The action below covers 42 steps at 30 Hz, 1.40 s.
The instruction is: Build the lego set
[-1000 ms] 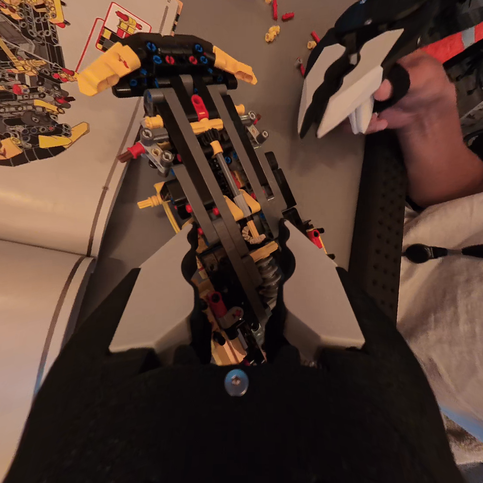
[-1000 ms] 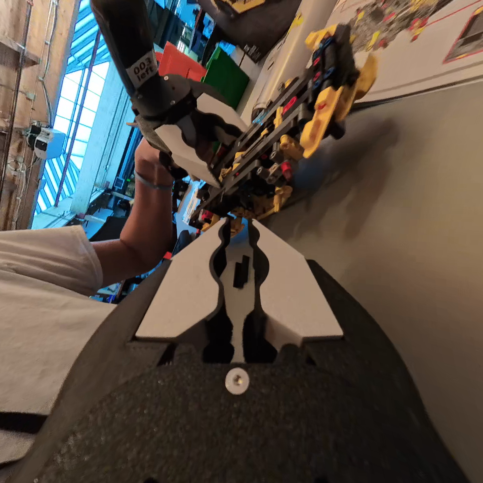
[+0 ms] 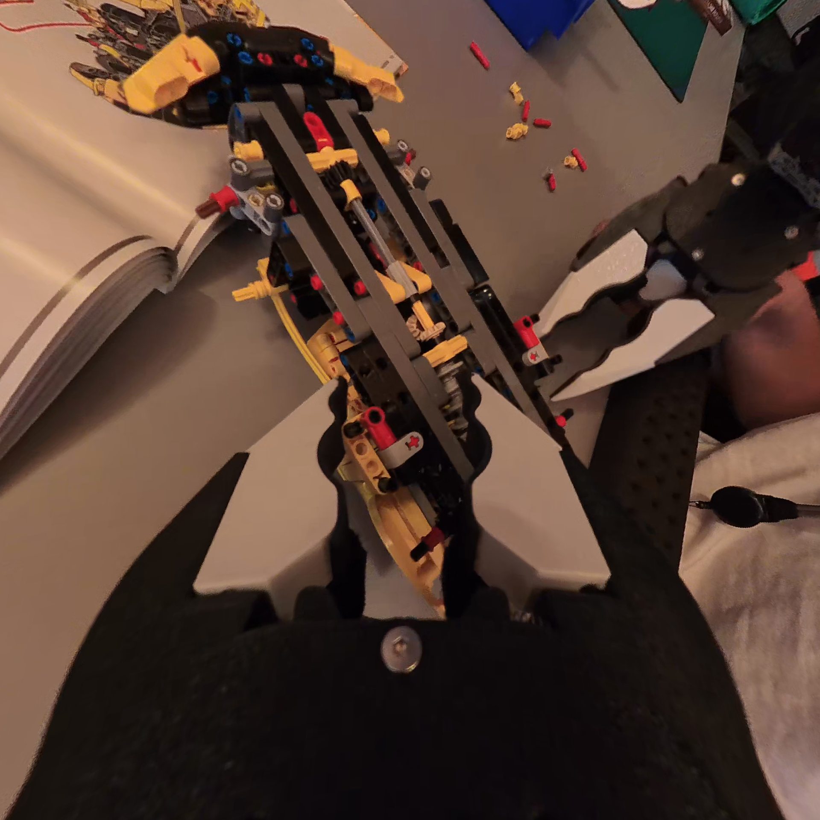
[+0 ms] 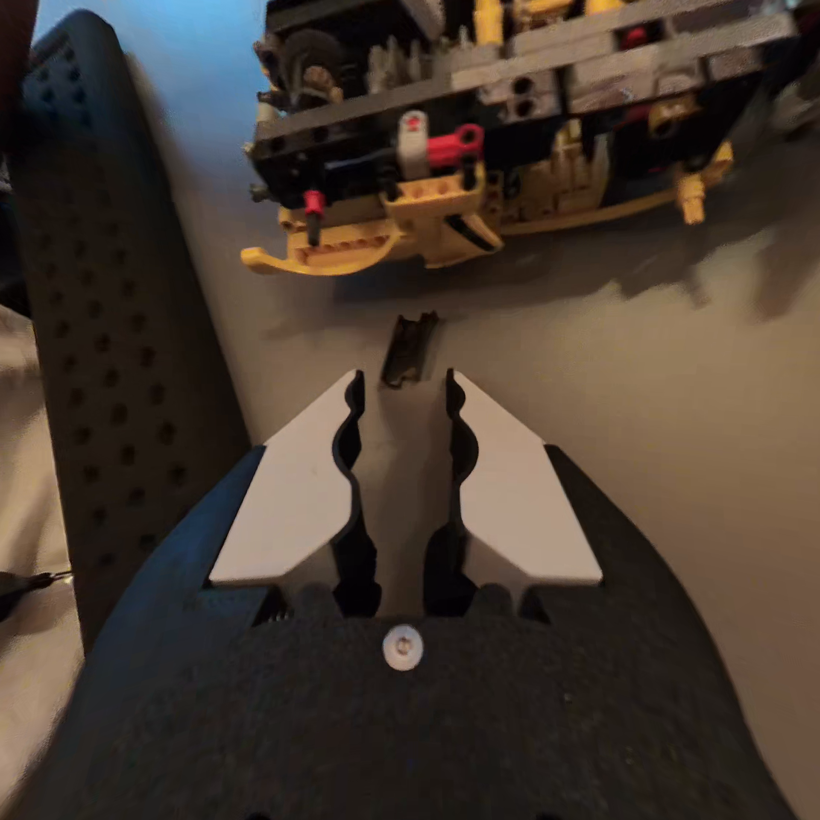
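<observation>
The right gripper has dropped from above to beside the lego model, fingers apart just short of a small black piece lying near it, likely picking it next, while the left gripper clamps the model's rear.

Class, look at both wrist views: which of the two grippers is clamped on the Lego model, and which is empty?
The left gripper grips the Lego model between its fingers. The right gripper is open and empty, with only a small dark piece lying ahead.
</observation>
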Tool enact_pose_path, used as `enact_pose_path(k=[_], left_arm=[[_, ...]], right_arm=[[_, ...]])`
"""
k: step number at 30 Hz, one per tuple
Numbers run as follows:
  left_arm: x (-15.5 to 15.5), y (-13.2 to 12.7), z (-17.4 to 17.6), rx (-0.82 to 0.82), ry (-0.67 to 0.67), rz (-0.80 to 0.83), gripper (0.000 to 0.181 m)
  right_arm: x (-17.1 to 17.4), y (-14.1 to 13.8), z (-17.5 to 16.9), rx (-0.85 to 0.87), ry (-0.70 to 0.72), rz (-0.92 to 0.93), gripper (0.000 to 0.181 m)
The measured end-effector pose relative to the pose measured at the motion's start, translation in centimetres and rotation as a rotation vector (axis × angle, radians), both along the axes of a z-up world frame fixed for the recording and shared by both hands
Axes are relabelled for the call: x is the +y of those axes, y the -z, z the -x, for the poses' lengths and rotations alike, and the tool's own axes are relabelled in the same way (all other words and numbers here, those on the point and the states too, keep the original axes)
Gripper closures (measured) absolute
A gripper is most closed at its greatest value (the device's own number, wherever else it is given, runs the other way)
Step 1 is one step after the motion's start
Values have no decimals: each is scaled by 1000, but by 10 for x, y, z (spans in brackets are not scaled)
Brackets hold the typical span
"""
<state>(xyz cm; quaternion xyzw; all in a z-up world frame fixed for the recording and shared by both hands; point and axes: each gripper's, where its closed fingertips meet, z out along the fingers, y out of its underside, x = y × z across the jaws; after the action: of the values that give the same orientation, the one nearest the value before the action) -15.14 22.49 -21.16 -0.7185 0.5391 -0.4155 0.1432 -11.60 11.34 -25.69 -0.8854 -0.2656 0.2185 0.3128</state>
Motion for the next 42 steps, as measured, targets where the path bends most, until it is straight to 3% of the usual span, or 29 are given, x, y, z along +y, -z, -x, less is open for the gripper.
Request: enact_pose_path(k=[6,8,10,16,23,26,31,35,38,42], left_arm=[[-5,1,7,-12,-15,-4,136],[-6,1,8,-13,-16,-6,137],[-7,1,7,-15,-21,-15,137],[-10,1,5,-25,-54,-19,137],[-25,2,-2,-20,-63,-40,138],[-39,2,-6,-19,-29,-36,137],[-46,-1,-1,-44,-26,-29,137],[-33,-24,9,-129,-4,-247,138],[-37,-45,11,-186,89,-473,138],[-32,-58,11,-151,190,-813,139]], right_arm=[[11,0,1,-193,43,-139,164],[10,0,1,-172,45,-121,166],[8,-3,-3,-146,54,-102,181],[-1,-3,-35,-188,103,-80,181],[10,-53,-53,5,230,-159,181],[18,-79,-44,179,256,-172,181],[35,-95,-16,283,217,-156,181],[46,-94,-1,269,114,-56,181],[62,-101,11,305,39,26,181],[78,-106,31,337,-110,160,181]])
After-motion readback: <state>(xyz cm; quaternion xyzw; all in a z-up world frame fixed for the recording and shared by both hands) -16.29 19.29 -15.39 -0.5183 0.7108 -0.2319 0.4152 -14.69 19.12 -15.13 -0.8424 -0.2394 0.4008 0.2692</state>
